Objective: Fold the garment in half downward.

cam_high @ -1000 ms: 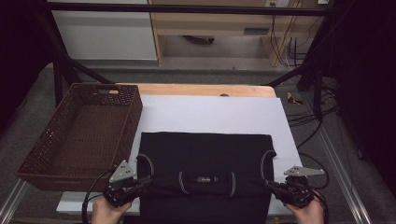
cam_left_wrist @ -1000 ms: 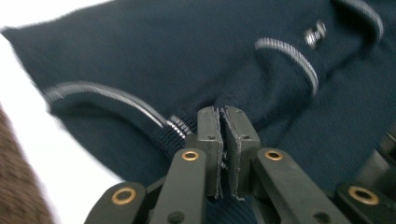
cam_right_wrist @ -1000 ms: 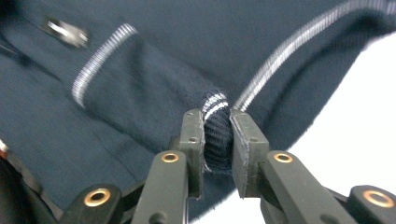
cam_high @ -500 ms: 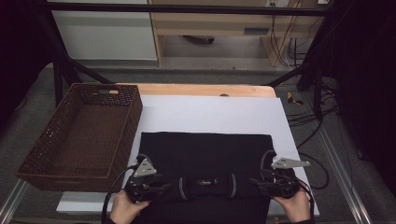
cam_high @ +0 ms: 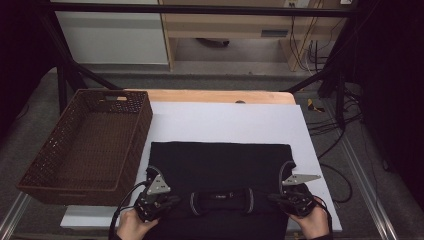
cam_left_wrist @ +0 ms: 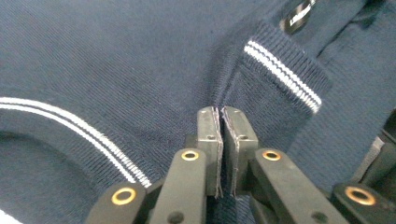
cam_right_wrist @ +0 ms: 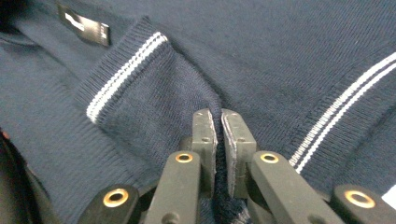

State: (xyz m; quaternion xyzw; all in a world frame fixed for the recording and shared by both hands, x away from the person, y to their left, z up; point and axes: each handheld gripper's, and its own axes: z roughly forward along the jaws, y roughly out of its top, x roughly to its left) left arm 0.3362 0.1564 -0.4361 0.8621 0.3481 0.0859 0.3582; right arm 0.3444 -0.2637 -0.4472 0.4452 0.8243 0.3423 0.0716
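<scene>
From the high view, your navy sweater (cam_high: 220, 170) lies flat on the white sheet (cam_high: 225, 122) that covers the desk (cam_high: 210, 96), its collar at the near edge between your hands. Your left gripper (cam_high: 167, 201) sits at the sweater's near left shoulder, your right gripper (cam_high: 277, 198) at the near right one, well apart with the collar between them. The wicker basket (cam_high: 87, 145) stands just beside the sweater's left edge, its wall close to your left gripper. The far half of the sheet is bare, and a strip of it shows along the sweater's right edge.

In the left gripper view, your left gripper (cam_left_wrist: 220, 140) is clamped on a fold of the sweater (cam_left_wrist: 116, 60) beside the ribbed collar (cam_left_wrist: 280, 74) with its two white stripes; a striped cuff (cam_left_wrist: 70, 126) curves past on the left.

In the right gripper view, your right gripper (cam_right_wrist: 218, 140) is likewise pinched shut on a ridge of the knit (cam_right_wrist: 280, 51), right at the collar's striped end (cam_right_wrist: 126, 74). A black label (cam_right_wrist: 84, 24) sits further up the collar, and a striped band (cam_right_wrist: 341, 107) runs off to the right.
</scene>
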